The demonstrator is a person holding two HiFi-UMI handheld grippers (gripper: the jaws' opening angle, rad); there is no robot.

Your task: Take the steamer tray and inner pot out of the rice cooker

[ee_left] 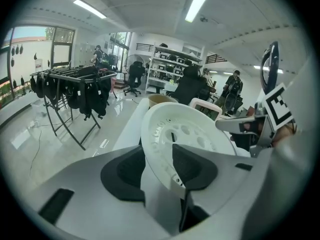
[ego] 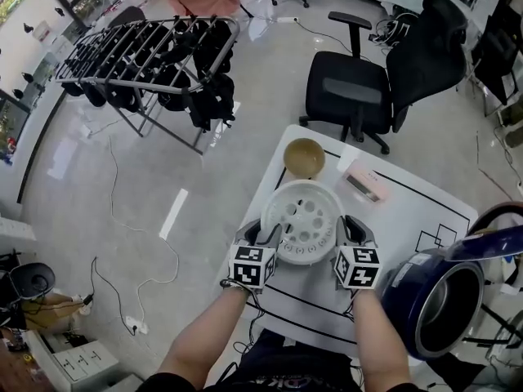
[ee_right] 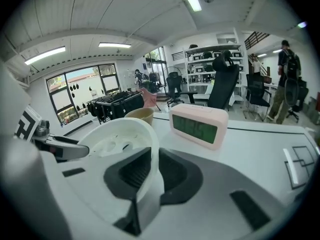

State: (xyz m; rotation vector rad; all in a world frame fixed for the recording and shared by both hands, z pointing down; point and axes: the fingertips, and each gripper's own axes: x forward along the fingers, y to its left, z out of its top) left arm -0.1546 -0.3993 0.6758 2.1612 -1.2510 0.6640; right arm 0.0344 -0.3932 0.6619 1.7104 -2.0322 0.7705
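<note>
- Left gripper point(ego: 263, 235): jaws partway closed and clamped on the rim of the steamer tray point(ego: 304, 219). The rim wall stands up between the two pads, and the dish spreads ahead and to the right of them.
- Steamer tray: spans the gap between both grippers, holes up and roughly level. It's out of the cooker and over the table point(ego: 425, 211); can't tell if it has touched down. A bowl point(ego: 304, 158) sits just past the tray's far edge, ahead of both sets of jaws.
- Right gripper point(ego: 348, 227): jaws narrow, pinching the opposite rim. The thin wall is between the pads, with the dish off to their left.
- Pink clock point(ego: 364, 182): ahead and slightly right of the right jaws, clear of the tray.
- Rice cooker point(ego: 400, 300): right of the right jaws, towards the person, lid up. The inner pot point(ego: 462, 296) is seated inside, untouched.
- Step, my read: parking the tray, so the first half is nearly done.
- Next: get the tray flat on the table short of the bowl, open both jaws and back off the rim. Then swing right to the pot rim.
</note>
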